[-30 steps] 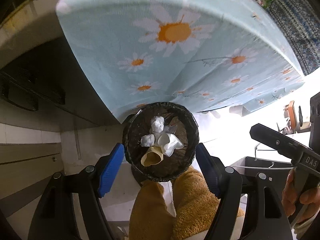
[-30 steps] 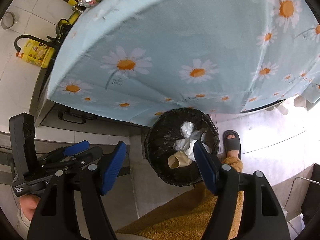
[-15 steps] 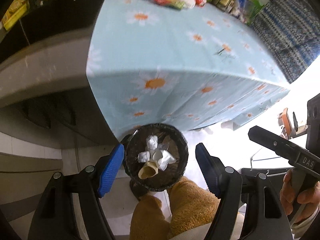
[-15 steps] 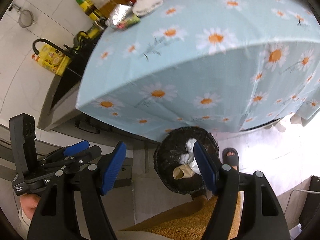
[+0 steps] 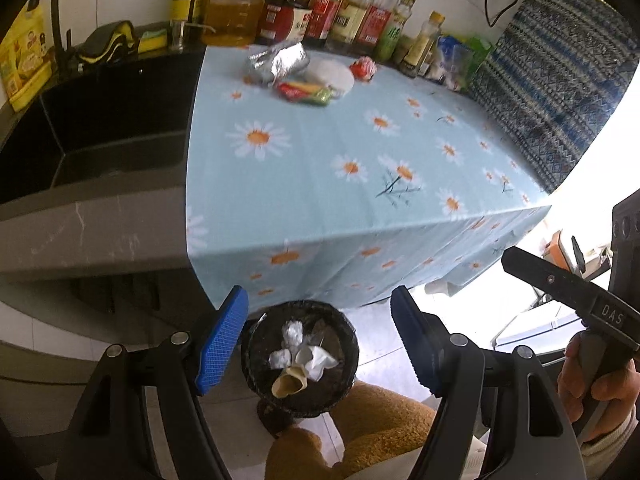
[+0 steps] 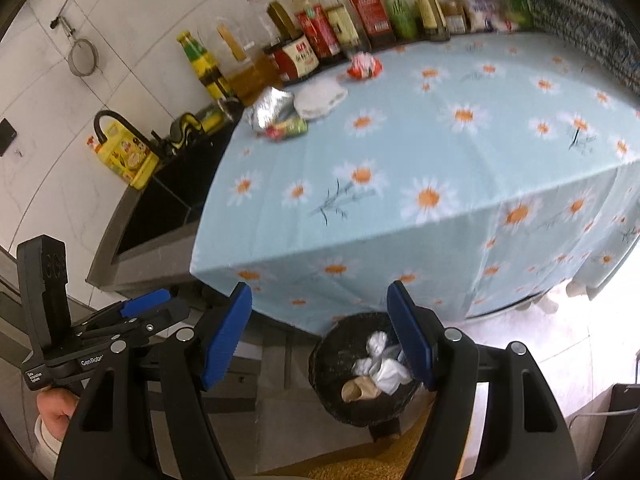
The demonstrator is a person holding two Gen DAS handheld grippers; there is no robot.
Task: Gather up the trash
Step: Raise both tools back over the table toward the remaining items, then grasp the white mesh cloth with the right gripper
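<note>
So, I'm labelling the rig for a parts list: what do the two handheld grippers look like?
Both the left gripper and right gripper have black plastic arms with silver pivot bolts and textured blue finger pads. Each black handle carries small white lettering. A cream cuff shows at one wrist.

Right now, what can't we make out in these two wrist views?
- Bottle labels: right wrist view, motion-blurred and too small to read.
- Trash bin: right wrist view, the right finger covers part of its rim and contents.
- Bin base: left wrist view, hidden by the bin itself and an orange fleece leg.
- White flat item beyond the foil wrapper: both views, can't tell what it is.
- Sink: too dark to see inside.
</note>
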